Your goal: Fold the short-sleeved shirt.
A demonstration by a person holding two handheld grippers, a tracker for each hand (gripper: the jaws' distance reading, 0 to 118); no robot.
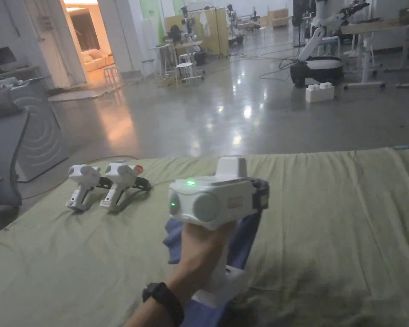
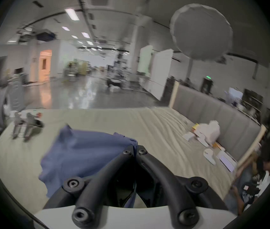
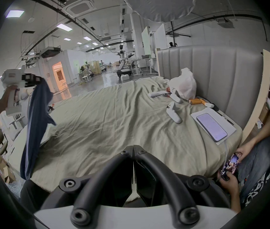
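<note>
The blue short-sleeved shirt (image 1: 242, 245) hangs bunched from my left gripper (image 1: 264, 196), which a hand holds up above the pale green bed sheet (image 1: 335, 221). In the left gripper view the jaws of the left gripper (image 2: 135, 147) are shut on a fold of the shirt (image 2: 84, 151), which drapes down to the left. The right gripper view has the left gripper (image 3: 31, 79) at the far left, with the shirt (image 3: 35, 120) dangling long beneath it. My right gripper (image 3: 133, 147) is shut with nothing between its jaws, low over the near side of the bed.
Two spare white grippers (image 1: 103, 187) lie on the sheet at the far left. A white bag (image 3: 183, 83), a phone on paper (image 3: 211, 126) and other small items sit by the grey headboard (image 3: 221, 70). A person with a phone (image 3: 231, 164) sits beside the bed.
</note>
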